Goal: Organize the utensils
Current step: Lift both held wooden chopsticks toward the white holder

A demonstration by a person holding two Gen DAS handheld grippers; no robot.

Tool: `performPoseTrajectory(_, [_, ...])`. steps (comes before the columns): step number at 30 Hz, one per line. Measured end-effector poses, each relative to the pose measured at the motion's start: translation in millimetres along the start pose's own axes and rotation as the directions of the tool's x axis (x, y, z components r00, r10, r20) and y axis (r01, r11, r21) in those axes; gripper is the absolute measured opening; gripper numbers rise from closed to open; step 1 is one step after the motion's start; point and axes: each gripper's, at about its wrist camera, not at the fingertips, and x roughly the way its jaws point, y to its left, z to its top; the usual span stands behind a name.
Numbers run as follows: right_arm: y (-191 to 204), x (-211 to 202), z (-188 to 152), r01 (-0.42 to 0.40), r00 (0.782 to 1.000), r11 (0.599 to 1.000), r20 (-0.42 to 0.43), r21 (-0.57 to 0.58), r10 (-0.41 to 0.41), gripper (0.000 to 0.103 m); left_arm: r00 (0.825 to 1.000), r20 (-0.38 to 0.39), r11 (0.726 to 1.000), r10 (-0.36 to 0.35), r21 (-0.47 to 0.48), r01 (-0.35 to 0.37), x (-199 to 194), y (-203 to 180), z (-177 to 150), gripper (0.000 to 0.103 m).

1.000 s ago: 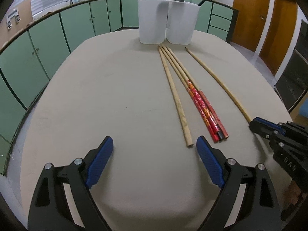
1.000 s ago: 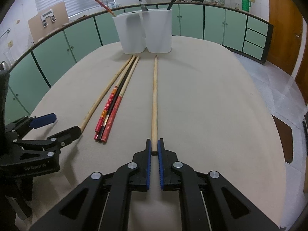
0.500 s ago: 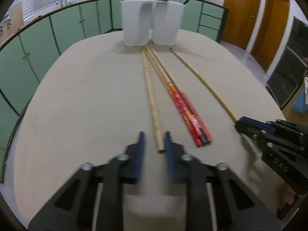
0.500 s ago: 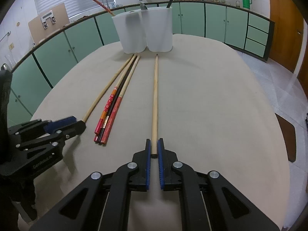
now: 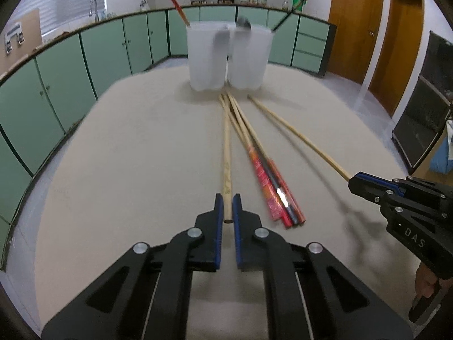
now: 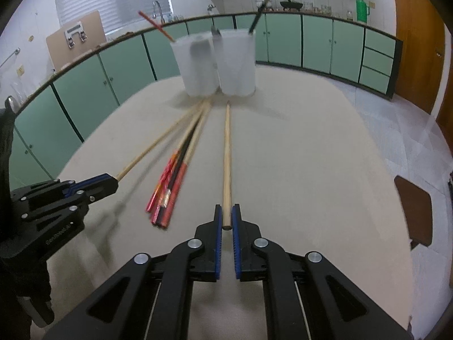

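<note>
In the left wrist view my left gripper (image 5: 227, 198) is shut on the near end of a plain wooden chopstick (image 5: 226, 153), which points toward two white cups (image 5: 208, 56). My right gripper (image 5: 352, 182) at the right edge is shut on a second plain wooden chopstick (image 5: 297, 133). The right wrist view shows the right gripper (image 6: 226, 208) pinching that stick (image 6: 226, 155), and the left gripper (image 6: 114, 182) holding its own stick (image 6: 153, 150). Between the two lies a bundle of red-patterned and dark chopsticks (image 5: 269, 181) (image 6: 170, 187) on the table.
The beige round table (image 5: 127, 170) carries the two cups (image 6: 237, 62) at its far side, with a red chopstick, a dark chopstick and a spoon standing in them. Green cabinets ring the room. A brown stool (image 6: 413, 212) stands right of the table.
My left gripper slid right over the plain wooden chopstick, its jaws went from wide open to shut on the near end, and it rose slightly. The right gripper kept its grip.
</note>
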Motion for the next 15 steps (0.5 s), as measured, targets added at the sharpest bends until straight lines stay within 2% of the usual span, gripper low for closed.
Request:
performPoseTrajectory(8, [3, -35, 28, -0.016, 0.995, 1.0, 0.096, -0.018, 0.017, 0.007, 0.993, 0.117, 1.0, -0.001, 0.005, 0.0, -41, 4, 32, 0.006])
performPoseTrajectory(15, [6, -66, 64, -0.025, 0.981, 0.998, 0.19, -0.051, 0.034, 0.007, 0.974, 0.224, 1.0, -0.009, 0.018, 0.005, -74, 4, 64, 0.006])
